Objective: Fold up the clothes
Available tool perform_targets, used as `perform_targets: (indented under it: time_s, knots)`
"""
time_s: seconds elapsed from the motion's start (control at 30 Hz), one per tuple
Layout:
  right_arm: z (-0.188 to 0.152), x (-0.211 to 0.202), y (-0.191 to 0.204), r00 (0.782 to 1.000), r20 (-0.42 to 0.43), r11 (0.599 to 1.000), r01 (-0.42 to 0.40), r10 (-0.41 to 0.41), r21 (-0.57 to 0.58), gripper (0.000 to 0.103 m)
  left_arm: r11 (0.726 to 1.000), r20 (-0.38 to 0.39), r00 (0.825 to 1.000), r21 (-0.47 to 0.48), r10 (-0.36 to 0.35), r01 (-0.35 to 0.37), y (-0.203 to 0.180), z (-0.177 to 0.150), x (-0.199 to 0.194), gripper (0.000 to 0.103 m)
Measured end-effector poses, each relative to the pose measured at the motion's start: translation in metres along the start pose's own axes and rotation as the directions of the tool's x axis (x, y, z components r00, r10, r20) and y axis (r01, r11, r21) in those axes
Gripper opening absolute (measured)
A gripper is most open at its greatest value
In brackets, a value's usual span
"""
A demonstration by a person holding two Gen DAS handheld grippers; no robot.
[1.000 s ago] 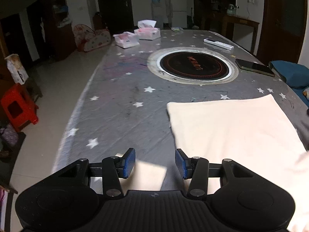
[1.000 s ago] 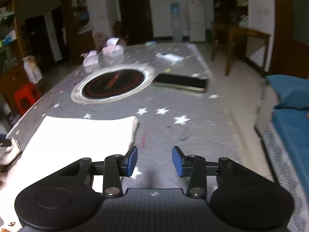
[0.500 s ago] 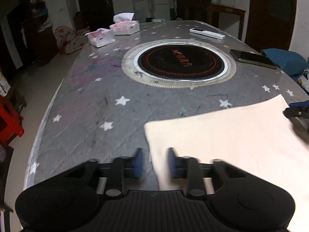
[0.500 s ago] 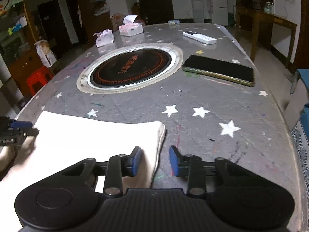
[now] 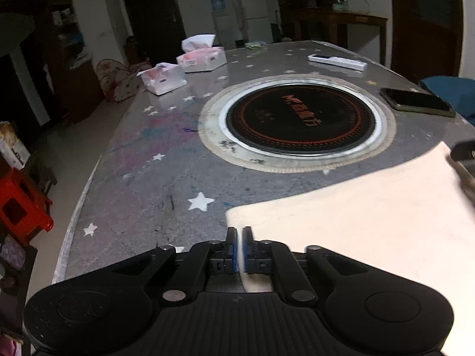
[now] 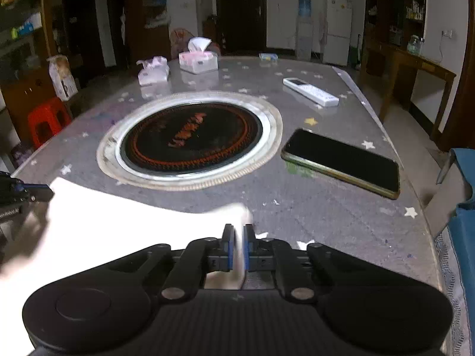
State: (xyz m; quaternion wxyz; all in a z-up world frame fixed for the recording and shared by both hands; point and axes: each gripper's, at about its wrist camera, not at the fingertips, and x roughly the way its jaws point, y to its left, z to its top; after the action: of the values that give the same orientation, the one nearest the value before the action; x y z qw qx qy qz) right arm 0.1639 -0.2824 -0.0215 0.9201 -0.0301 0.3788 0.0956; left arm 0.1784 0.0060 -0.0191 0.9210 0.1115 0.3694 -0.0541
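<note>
Both grippers are clamped on the cream cloth (image 5: 371,222), and it lies spread flat on the star-patterned desk (image 5: 142,184), on the near side of the round black cooktop (image 5: 299,118) set into the desk's middle.

Left gripper (image 5: 239,247): its blue-padded fingers (image 5: 230,249) are pressed together on the cloth's near-left corner, a thin sliver of fabric showing between the pads. From here the cloth runs off to the right, its far edge stopping just short of the cooktop's pale ring.

Right gripper (image 6: 237,249): fingers (image 6: 227,247) pinched on the cloth's (image 6: 124,231) right-hand corner, a fold of fabric caught between the pads, blurred and bunched up just ahead of them. In this view the other gripper's dark tip shows at the far left edge, touching the cloth's opposite corner.

Around the cooktop (image 6: 191,138): a dark phone (image 6: 341,161) lies face up just to its right, well apart from the cloth. Beyond the phone, a white remote control (image 6: 310,91) rests further up the desk. Behind the cooktop to the left sit 2 tissue packs (image 6: 198,59), the nearer one (image 6: 153,71) smaller and crumpled. A red plastic stool (image 6: 46,120) stands on the floor left of the desk, and something blue (image 6: 463,231) shows at its right edge.
</note>
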Motion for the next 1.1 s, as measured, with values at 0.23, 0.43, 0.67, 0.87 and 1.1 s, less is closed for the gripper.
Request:
perform_targets:
  time_s: [0.23,0.43,0.67,0.87,1.1]
  knots:
    - [-0.015,-0.03,0.014,0.997,0.002,0.995,-0.073,0.074,-0.061,0.02,0.998,0.034,0.997,0.0,-0.064,0.064,-0.008,-0.011,-0.04,0.01]
    - [-0.045,-0.065,0.04,0.979,-0.056,0.973,-0.199,0.194,-0.116,0.036,0.981,0.021,0.982,0.039,-0.189,0.188,-0.037,-0.045,-0.084,0.01]
    - [-0.09,-0.104,0.081,0.963,-0.112,0.933,-0.264,0.244,-0.244,0.05,0.957,0.015,0.961,0.097,-0.275,0.272,-0.068,-0.092,-0.127,0.01]
    - [-0.124,-0.137,0.099,0.963,-0.112,0.906,-0.269,0.246,-0.327,0.056,0.946,0.026,0.959,0.176,-0.282,0.274,-0.086,-0.117,-0.147,0.012]
    - [-0.151,-0.168,0.089,0.973,-0.068,0.913,-0.232,0.222,-0.336,0.057,0.942,0.027,0.966,0.229,-0.258,0.246,-0.095,-0.12,-0.151,0.014]
